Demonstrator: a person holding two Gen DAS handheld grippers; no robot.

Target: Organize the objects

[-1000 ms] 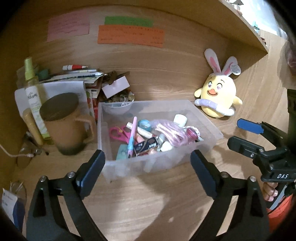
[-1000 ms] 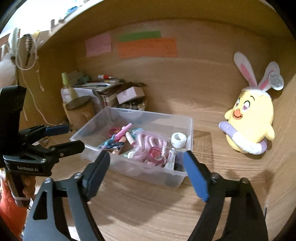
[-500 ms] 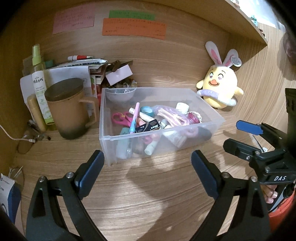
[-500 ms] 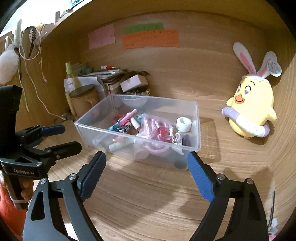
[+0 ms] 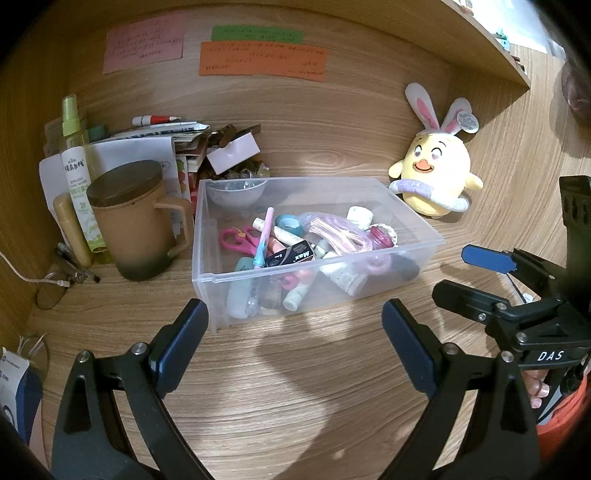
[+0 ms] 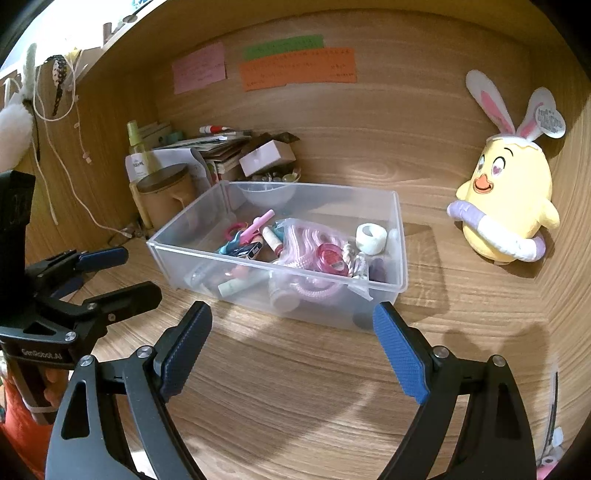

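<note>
Change: both cameras have pulled back from the clear bin (image 5: 314, 236) since a second ago, so more bare wood shows in front of it; the bin and its clutter lie as before.
Surface: light wood-grain table (image 5: 295, 398) with a matt laminate look, inside a nook with matching wooden back and side walls and a shelf edge overhead.
Wall: three paper notes, pink (image 5: 144, 40), green (image 5: 257, 34) and orange (image 5: 263, 61), stuck flat on the back panel.
Bin: translucent plastic, rectangular, thin-walled, sitting on the table mid-nook.
Contents: pink-handled scissors (image 5: 239, 239), a pink and blue pen (image 5: 264, 236), a black box marked Max (image 5: 290, 254), a bag of pink cord (image 6: 310, 240), a white tape roll (image 6: 371, 238), small tubes; the items at the bottom are too blurred through the wall to name.
Left of bin: brown lidded mug (image 5: 135, 221) with a darker base, just beside the bin; a tall yellow-green spray bottle (image 5: 75, 170); stacked papers behind; wire-rimmed glasses (image 5: 55, 288) on the table.
Right of bin: yellow plush chick (image 5: 436, 177) with bunny ears, soft pile, leaning at the back wall, apart from the bin.
Left hand-held gripper (image 5: 295, 332): jaws spread wide, holding nothing, over bare table short of the bin's near wall.
Right hand-held gripper (image 6: 291, 332): jaws equally wide with textured blue pads, empty, near the bin's front corner without touching it.
</note>
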